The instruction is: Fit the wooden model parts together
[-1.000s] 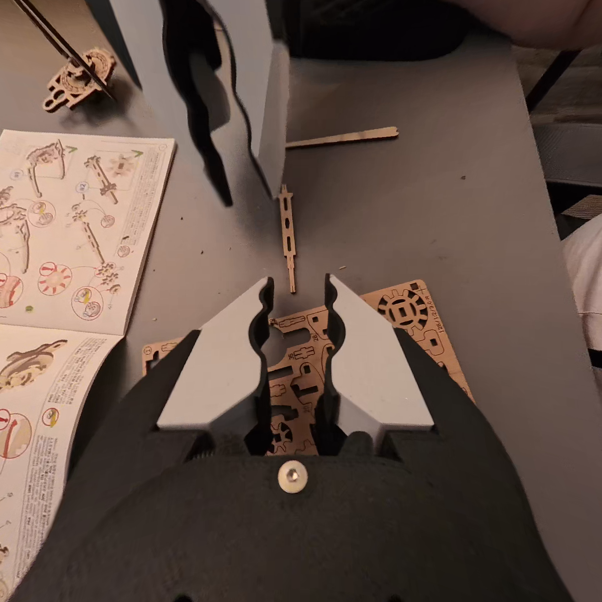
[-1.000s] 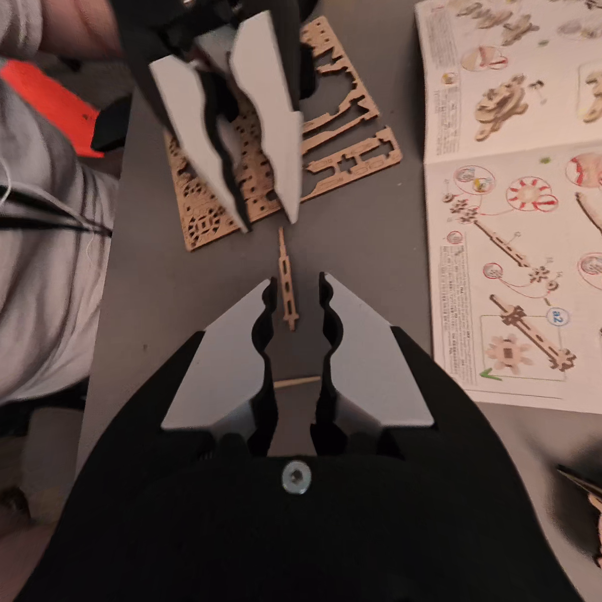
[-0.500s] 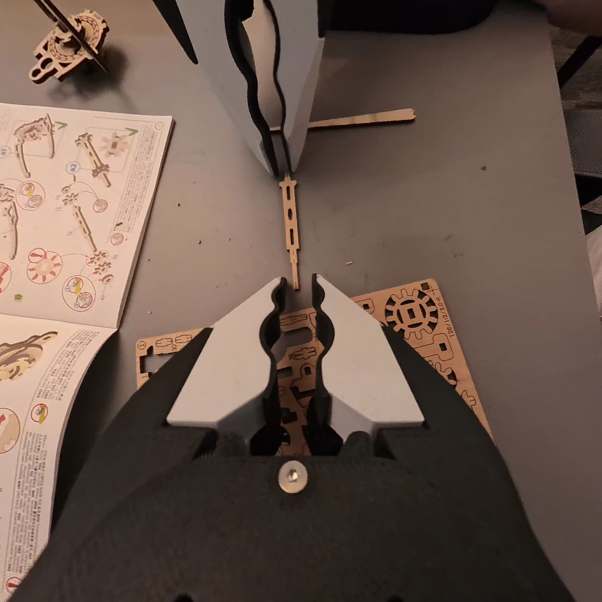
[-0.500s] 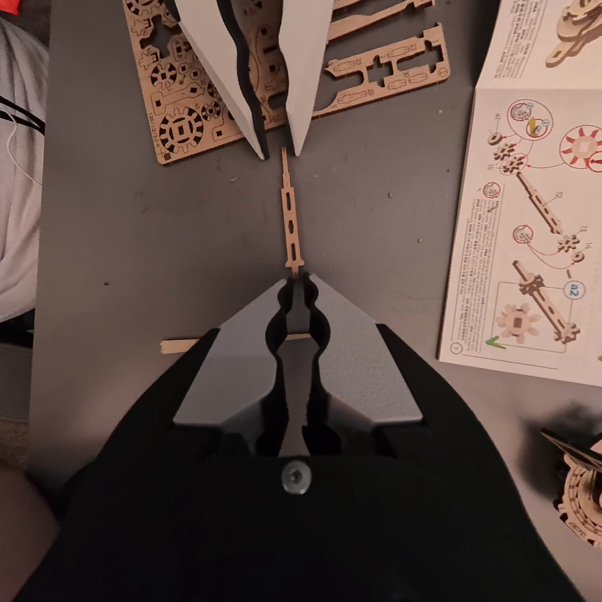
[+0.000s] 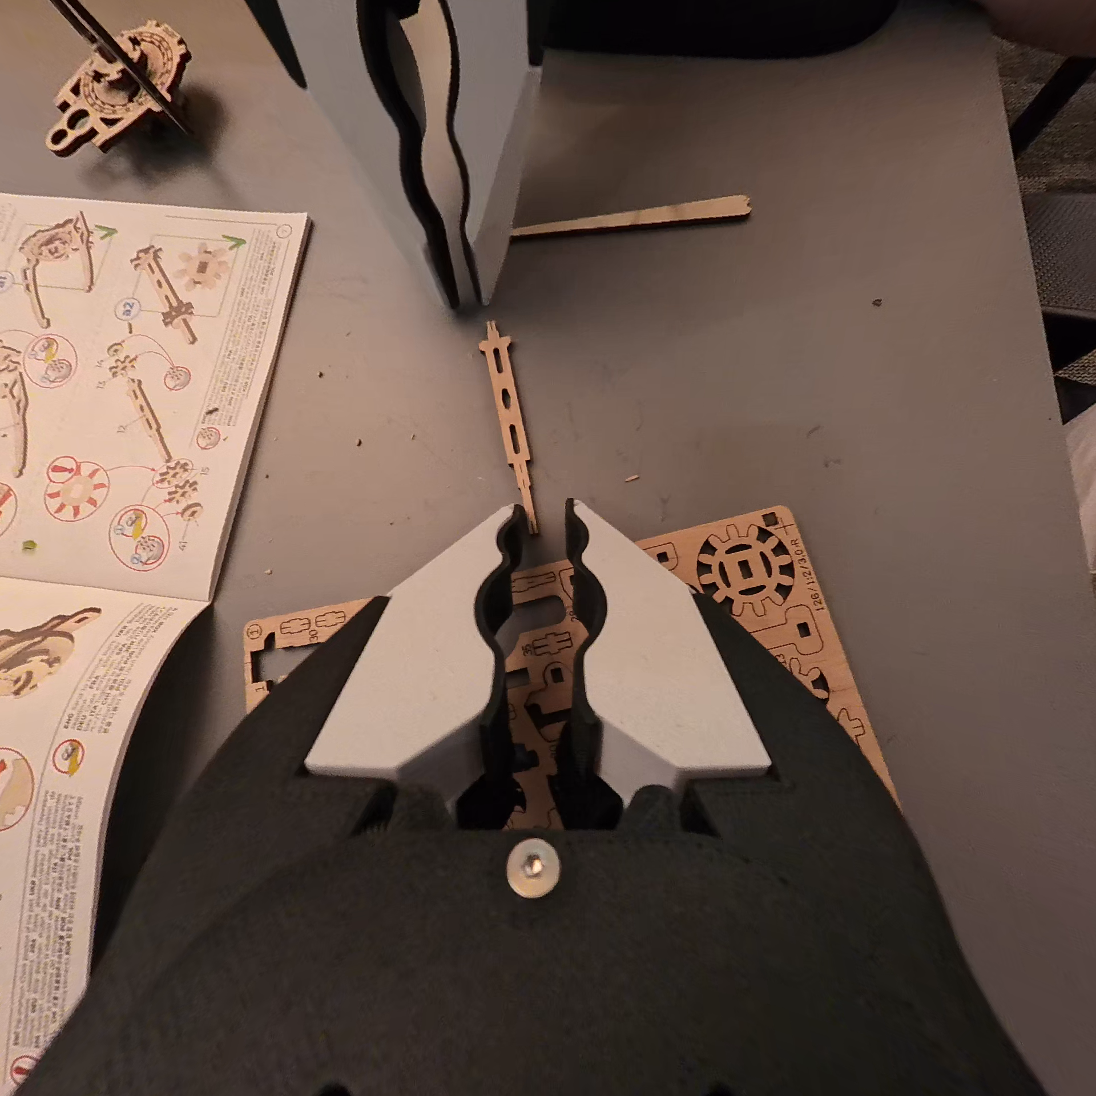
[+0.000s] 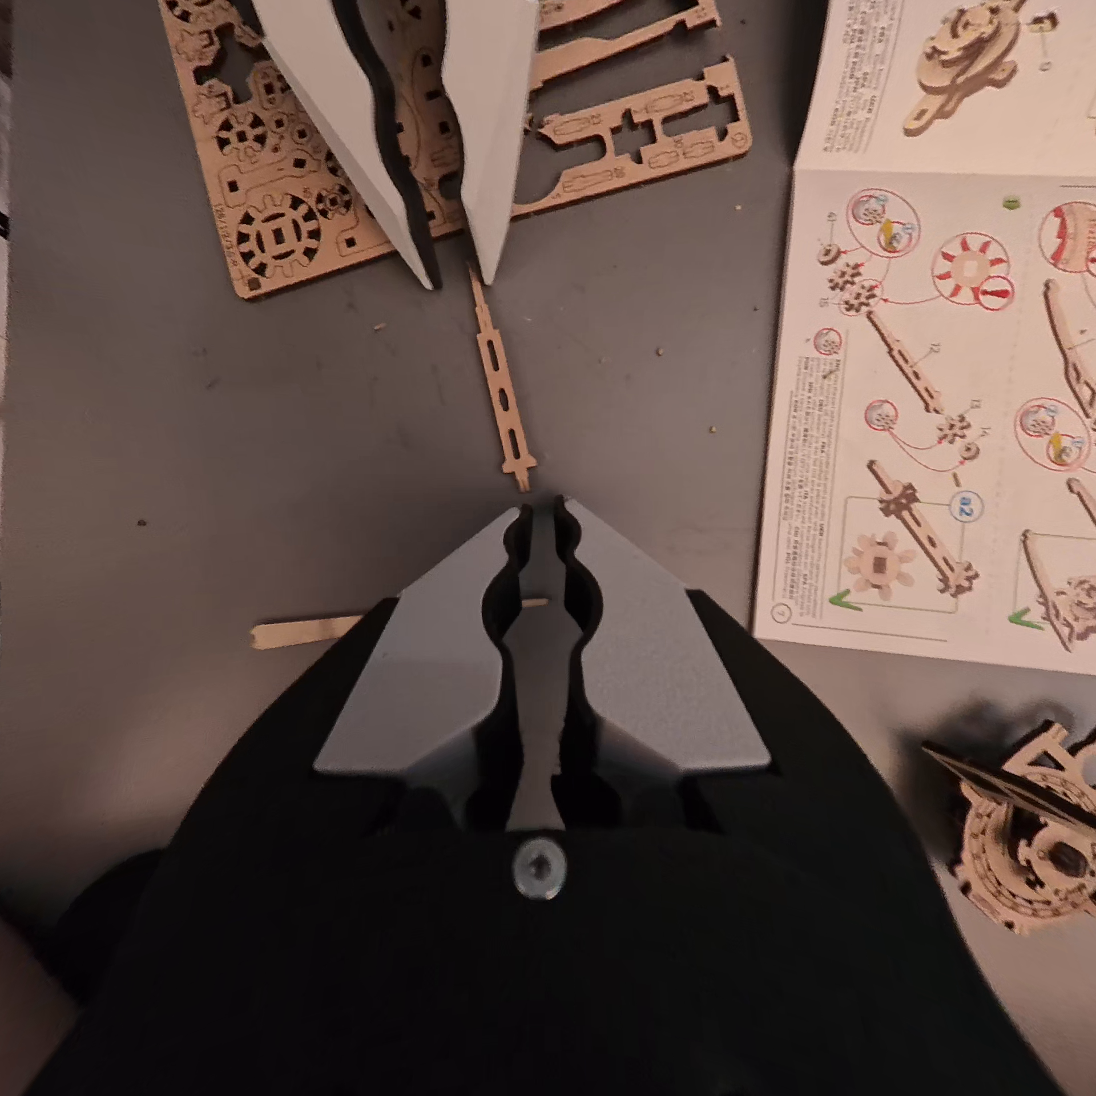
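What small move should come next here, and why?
Probably ease the left gripper forward and close it on the thin slotted wooden strip: its narrow tip lies just inside the open jaws, flat on the grey table, while the right gripper sits nearly closed, short of the other end.

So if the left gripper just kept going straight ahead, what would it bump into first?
Most likely the slotted wooden strip. The left gripper has its jaws slightly apart, with the strip's thin end just inside the left jaw's tip. Beyond the strip's far end waits the right gripper. Height above the table is unclear.

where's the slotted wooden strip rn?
Slotted wooden strip lies flat on the grey table, centre of both views, between the two gripper tips, ungrasped.
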A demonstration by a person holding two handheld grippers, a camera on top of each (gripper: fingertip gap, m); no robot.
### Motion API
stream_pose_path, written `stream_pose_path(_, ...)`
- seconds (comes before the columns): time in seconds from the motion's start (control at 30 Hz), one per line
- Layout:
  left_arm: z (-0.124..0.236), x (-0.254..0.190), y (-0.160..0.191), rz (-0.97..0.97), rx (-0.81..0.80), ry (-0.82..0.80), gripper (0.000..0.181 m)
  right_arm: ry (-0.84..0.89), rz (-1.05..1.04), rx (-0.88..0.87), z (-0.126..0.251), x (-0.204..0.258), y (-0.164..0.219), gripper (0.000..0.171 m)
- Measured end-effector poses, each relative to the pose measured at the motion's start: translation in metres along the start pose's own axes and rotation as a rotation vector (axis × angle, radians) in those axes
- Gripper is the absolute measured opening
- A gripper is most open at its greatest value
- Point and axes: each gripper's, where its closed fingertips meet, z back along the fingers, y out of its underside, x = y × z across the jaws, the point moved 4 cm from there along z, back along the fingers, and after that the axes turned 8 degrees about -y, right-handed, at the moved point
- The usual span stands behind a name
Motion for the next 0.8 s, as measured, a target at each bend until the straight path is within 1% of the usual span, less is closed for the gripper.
stream_pose_path(0.07,0.000,0.000,0.000,-0.003,0.001,-0.001,0.012,-0.035,0.017,-0.011,-0.003,0.006,-0.004,0.007)
stream_pose_path(0.17,0.000,-0.001,0.000,-0.005,0.001,0.000,0.012,-0.025,0.017,-0.006,-0.005,0.004,-0.004,0.008)
stream_pose_path(0.43,0.000,-0.002,0.000,-0.005,0.001,0.010,0.013,0.048,-0.006,-0.013,-0.004,-0.008,-0.005,0.009)
stream_pose_path(0.57,0.003,0.003,0.002,-0.015,0.012,-0.017,0.013,0.063,0.007,-0.005,-0.004,-0.008,-0.005,0.010)
stream_pose_path(0.67,0.012,0.010,0.000,-0.013,-0.006,-0.027,0.014,0.093,0.008,-0.003,0.000,-0.011,-0.004,0.011)
stream_pose_path(0.8,0.032,0.034,-0.006,0.052,-0.084,-0.098,0.015,0.171,0.047,-0.071,0.013,-0.015,-0.014,0.011)
